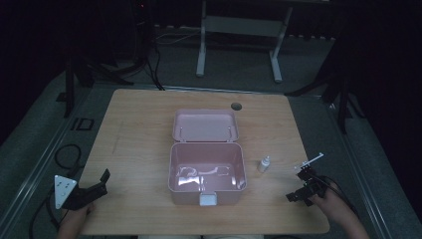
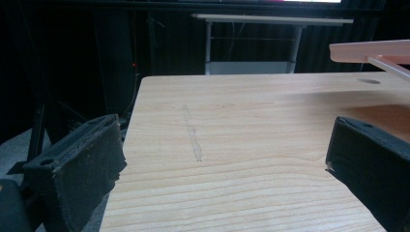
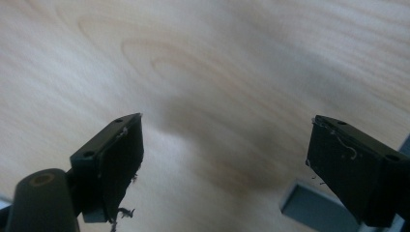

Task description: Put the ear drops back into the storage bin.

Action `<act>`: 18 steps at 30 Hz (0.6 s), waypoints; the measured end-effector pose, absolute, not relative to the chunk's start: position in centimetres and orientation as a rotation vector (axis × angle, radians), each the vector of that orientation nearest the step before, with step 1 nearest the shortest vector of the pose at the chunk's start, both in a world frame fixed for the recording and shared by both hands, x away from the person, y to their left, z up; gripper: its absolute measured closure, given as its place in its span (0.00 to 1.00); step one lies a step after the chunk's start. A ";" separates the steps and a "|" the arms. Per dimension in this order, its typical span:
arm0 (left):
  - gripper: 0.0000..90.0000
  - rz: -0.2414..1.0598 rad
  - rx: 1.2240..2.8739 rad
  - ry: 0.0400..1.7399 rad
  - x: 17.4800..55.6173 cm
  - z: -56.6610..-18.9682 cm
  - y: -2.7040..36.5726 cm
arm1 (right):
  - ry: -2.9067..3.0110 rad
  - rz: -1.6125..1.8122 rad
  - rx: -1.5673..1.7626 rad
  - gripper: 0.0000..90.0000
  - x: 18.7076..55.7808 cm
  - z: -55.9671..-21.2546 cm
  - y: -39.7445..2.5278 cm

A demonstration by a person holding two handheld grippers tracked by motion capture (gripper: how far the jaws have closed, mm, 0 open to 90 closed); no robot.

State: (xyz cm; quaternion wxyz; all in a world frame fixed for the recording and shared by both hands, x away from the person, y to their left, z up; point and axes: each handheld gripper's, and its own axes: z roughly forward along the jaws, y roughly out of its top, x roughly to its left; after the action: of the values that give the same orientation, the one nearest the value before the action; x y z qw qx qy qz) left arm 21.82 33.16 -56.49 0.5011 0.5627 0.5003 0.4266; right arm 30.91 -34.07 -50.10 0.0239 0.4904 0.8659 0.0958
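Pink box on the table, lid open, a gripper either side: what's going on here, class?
A person sits at a wooden table with a gripper in each hand. The pink box stands open in the middle, its lid tipped back, with something pale and hard to make out inside. A small white bottle stands upright just right of the box. The left gripper and right gripper rest near the table's near corners, jaws open, holding nothing. Nothing is being handled at this moment.
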 end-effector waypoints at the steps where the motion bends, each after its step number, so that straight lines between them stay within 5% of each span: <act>1: 0.00 1.032 1.360 1.209 21.8 -56.5 33.2 | 2.688 0.279 1.506 0.14 30.9 -50.1 -34.0; 18: 0.00 1.021 1.362 1.204 21.8 -56.5 33.2 | 2.820 0.044 1.385 0.14 31.9 -49.0 -32.2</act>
State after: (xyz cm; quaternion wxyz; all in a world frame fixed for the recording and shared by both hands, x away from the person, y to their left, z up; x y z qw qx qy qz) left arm 21.84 33.16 -56.49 0.5041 0.5642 0.4987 0.4229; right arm 31.95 -32.19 -48.95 -0.0001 0.4407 0.8975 0.0140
